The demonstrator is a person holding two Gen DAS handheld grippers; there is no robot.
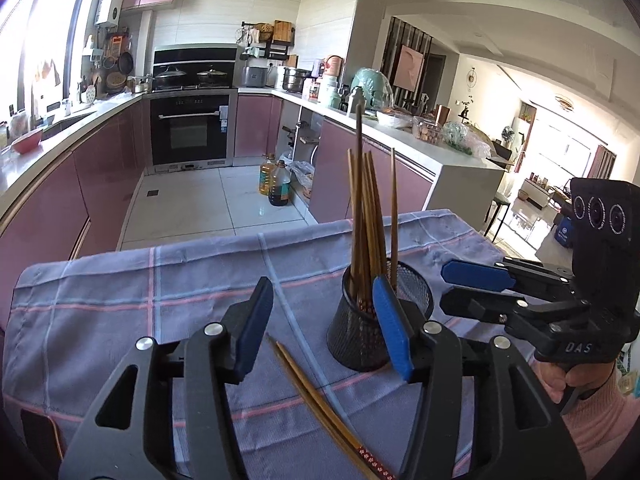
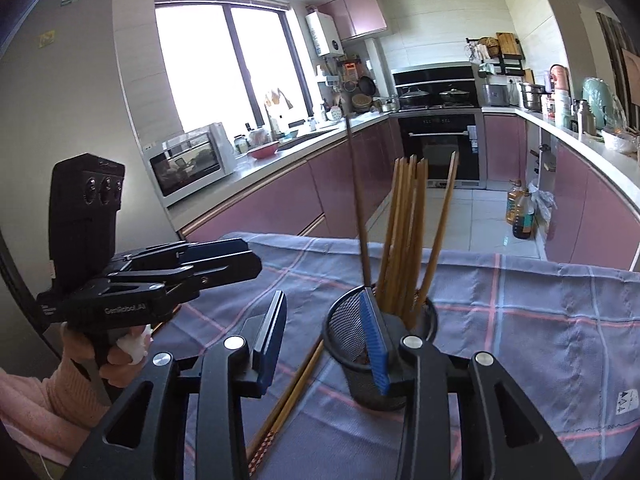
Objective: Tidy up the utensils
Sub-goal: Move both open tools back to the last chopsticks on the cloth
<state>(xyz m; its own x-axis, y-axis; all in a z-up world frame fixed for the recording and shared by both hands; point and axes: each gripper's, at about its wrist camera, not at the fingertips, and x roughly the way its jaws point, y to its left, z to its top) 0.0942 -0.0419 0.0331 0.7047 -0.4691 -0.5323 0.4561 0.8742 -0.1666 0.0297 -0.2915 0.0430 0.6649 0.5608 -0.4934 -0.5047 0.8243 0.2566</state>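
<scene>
Nearest to the left wrist camera, the left tongs [image 1: 322,324] stand wide open with nothing between their blue pads, and the pair of loose chopsticks [image 1: 320,408] lies flat on the checked cloth [image 1: 120,300] directly below the gap, their patterned ends pointing back toward the camera. Just beyond, the black mesh cup [image 1: 360,340] stands upright on the cloth-covered desk, its near side partly hidden by the left tongs' right-hand pad; a bundle of upright chopsticks [image 1: 368,216] leans inside it, with one darker stick rising taller than the others. To the side of the cup, the right tongs [image 1: 454,286] also hold nothing; in the left wrist view their jaws look only slightly parted, while their own camera shows a clear empty gap between the pads, with the cup behind the right-hand pad and the loose pair on the cloth below. Farther off are the pink kitchen cabinets and the oven [image 1: 190,132]. Most of the sorting looks done, judging by the full cup, and the step in hand seems to be collecting the last two sticks. That next move would call for lowering the left tongs onto the pair, closing around both sticks together, tipping them upright and dropping them in without knocking the light cup over.
</scene>
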